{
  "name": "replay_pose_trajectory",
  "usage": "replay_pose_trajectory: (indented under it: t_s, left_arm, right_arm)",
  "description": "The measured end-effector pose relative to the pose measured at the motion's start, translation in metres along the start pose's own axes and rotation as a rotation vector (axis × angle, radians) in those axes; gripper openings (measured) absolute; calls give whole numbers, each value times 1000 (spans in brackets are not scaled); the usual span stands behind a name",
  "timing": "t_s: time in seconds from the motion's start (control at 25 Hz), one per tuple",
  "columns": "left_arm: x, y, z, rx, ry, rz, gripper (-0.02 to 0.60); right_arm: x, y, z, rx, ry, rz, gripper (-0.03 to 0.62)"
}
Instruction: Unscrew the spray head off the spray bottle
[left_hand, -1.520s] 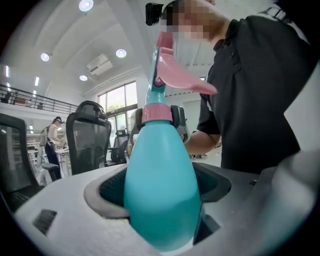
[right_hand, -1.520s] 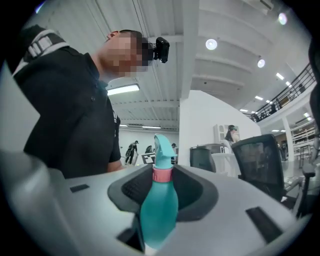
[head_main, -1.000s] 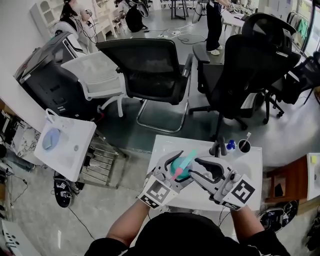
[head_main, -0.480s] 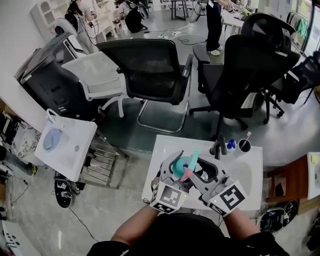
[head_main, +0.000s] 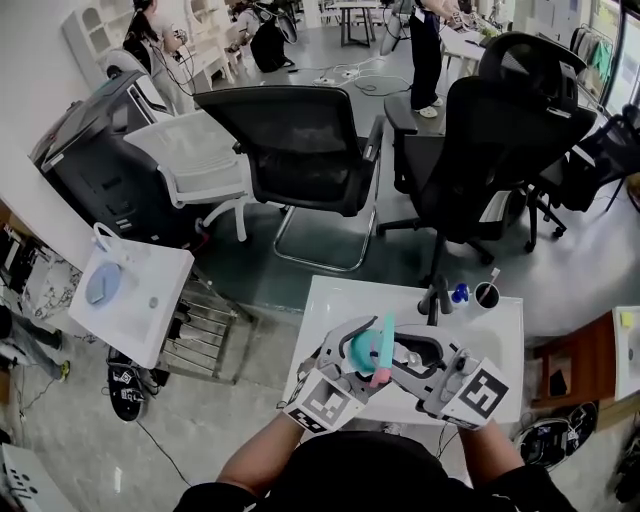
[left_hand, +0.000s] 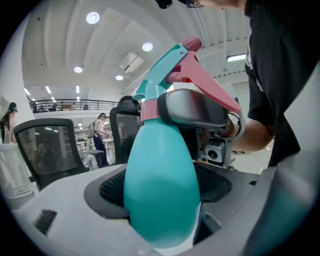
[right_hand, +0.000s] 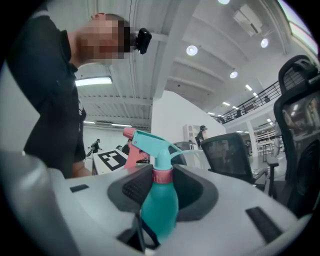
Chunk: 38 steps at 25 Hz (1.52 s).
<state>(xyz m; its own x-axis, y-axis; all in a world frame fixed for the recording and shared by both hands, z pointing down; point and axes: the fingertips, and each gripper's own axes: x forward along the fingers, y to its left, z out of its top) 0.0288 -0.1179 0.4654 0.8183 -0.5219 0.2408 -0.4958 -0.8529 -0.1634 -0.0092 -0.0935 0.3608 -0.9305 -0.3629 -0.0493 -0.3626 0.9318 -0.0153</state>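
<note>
The left gripper (left_hand: 162, 210) is clamped on the teal belly of the spray bottle (left_hand: 160, 185), which stands upright between its jaws with the nozzle pointing away from the person. The right gripper (right_hand: 162, 187) meets it from the opposite side, higher up. Its jaws are closing on the pink collar (right_hand: 162, 176) at the base of the spray head (right_hand: 150, 142), with the pads right against the collar on either side. The pink trigger (left_hand: 210, 85) hangs down toward the right gripper's body. In the head view both tools are held together just above the near edge of a white table (head_main: 330, 300), their marker cubes turned toward the person and the bottle between the two sets of jaws.

Ahead of the right gripper, at the table's far edge, stand a dark cup (head_main: 488, 293) with a stick in it, a small blue thing (head_main: 460, 291) just beside it, and a dark upright object (head_main: 435, 297) that I can't identify. Beyond the table two black office chairs (head_main: 300, 140) stand on a grey floor (head_main: 400, 255). Well off to the left gripper's outer side is a small white stand (head_main: 140, 310) carrying a pale blue disc. Farther off that way are a white chair (head_main: 195, 150) and a dark bulky case (head_main: 90, 160). Cables trail across the far floor, where people stand. The gripper views show a high white ceiling with round lights.
</note>
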Motion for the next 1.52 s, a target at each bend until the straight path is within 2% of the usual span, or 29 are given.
replay_pose_trajectory:
  t_s: [0.08,0.36,0.48,0.56,0.64,0.84,0.96,1.16,1.28,1.52]
  left_arm:
    - [-3,-11,13,30,-31,-86,393]
    - [-16,-51,25,94,-91,-359,393]
    - [-20,-62,31,95,-122,-444,393]
    - [-20,-61,39,88,-141,-455,393]
    - [-16,-50,38,66,-135,-396,393]
    - [-9,0,32,-57,-120,-132,393]
    - [-10,21,30,-114,-110,-5,393]
    - [-13,44,15,-118,-70,147,393]
    - [-11,48,9,-146,-55,172,393]
    - [-4,35,11,-102,-39,126,393]
  right_arm:
    - [-5,8,3,23,10,81,133]
    - [-23,36,6,-22,24,330,133]
    - [-26,42,7,-5,19,403,134]
    - [-26,40,8,9,0,401,137]
    - [-22,32,8,7,-21,338,140]
    - [-16,-4,9,38,-84,95,155]
    - [-15,-8,7,13,-90,30,167]
    - [-7,-15,2,-13,-93,-80,164]
    - [-7,-22,-2,-16,-107,-122,158]
    - [1,-16,-5,-30,-56,-88,160]
